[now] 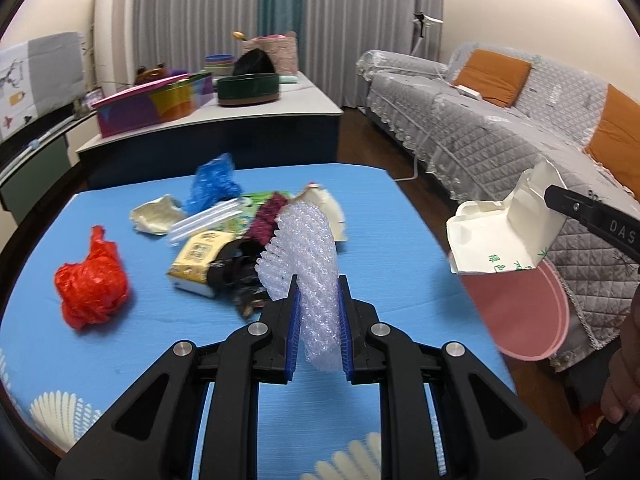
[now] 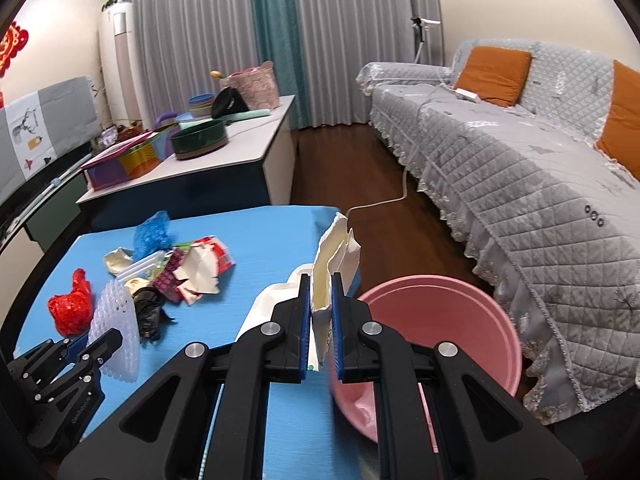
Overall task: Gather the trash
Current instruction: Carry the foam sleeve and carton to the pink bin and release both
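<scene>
My left gripper [image 1: 318, 286] is shut on a sheet of clear bubble wrap [image 1: 310, 240] and holds it above the blue table [image 1: 400, 232]. The same gripper [image 2: 94, 346] and wrap [image 2: 116, 316] show at the lower left of the right wrist view. My right gripper [image 2: 321, 280] is shut on a crumpled white carton [image 2: 334, 256], lifted near the table's right edge, beside a pink basin [image 2: 440, 320]. In the left wrist view the carton [image 1: 500, 236] hangs above the basin [image 1: 528, 312]. Loose trash lies on the table: a red plastic bag [image 1: 90, 284], a blue bag [image 1: 214, 184], a tissue pack [image 1: 198, 258].
A grey quilted sofa [image 2: 520, 168] with orange cushions runs along the right. Behind the table stands a low cabinet [image 2: 224, 164] bearing tins and bowls. A white cable [image 2: 384, 200] lies on the dark wood floor between them. A hand [image 1: 624, 376] shows at the right edge.
</scene>
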A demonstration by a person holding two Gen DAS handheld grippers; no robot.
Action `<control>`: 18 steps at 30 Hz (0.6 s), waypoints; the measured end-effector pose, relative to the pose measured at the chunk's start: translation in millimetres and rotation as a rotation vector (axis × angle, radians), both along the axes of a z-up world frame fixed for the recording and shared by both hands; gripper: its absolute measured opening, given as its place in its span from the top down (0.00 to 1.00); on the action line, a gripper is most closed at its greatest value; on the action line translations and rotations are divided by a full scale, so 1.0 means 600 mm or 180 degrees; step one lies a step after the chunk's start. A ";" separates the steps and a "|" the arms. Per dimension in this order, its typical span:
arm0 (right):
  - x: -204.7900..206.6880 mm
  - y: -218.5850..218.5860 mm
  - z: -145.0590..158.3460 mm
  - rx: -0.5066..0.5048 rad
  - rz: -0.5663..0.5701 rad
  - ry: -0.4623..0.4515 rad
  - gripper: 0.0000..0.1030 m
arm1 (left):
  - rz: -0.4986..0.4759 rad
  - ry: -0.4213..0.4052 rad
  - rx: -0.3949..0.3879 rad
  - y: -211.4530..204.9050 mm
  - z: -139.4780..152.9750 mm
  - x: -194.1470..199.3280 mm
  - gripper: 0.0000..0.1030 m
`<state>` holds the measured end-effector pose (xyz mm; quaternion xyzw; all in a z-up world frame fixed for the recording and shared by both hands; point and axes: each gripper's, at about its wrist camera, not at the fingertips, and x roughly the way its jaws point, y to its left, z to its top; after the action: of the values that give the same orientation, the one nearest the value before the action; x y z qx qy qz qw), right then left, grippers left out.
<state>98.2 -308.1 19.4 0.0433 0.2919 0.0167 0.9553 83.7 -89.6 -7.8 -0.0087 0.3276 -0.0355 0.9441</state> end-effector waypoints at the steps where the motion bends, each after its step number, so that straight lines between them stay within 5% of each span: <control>1: -0.002 -0.007 0.001 -0.0021 -0.0033 -0.0009 0.91 | -0.0035 0.0005 -0.0009 -0.006 0.003 0.002 0.84; 18: -0.012 -0.148 -0.003 -0.0158 -0.0674 0.0049 0.90 | -0.1111 -0.0032 -0.0239 -0.188 0.030 0.062 0.84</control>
<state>91.0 -397.0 17.3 0.0503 0.2933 -0.0919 0.9503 120.8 -202.2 9.9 0.0132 0.3179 -0.2111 0.9242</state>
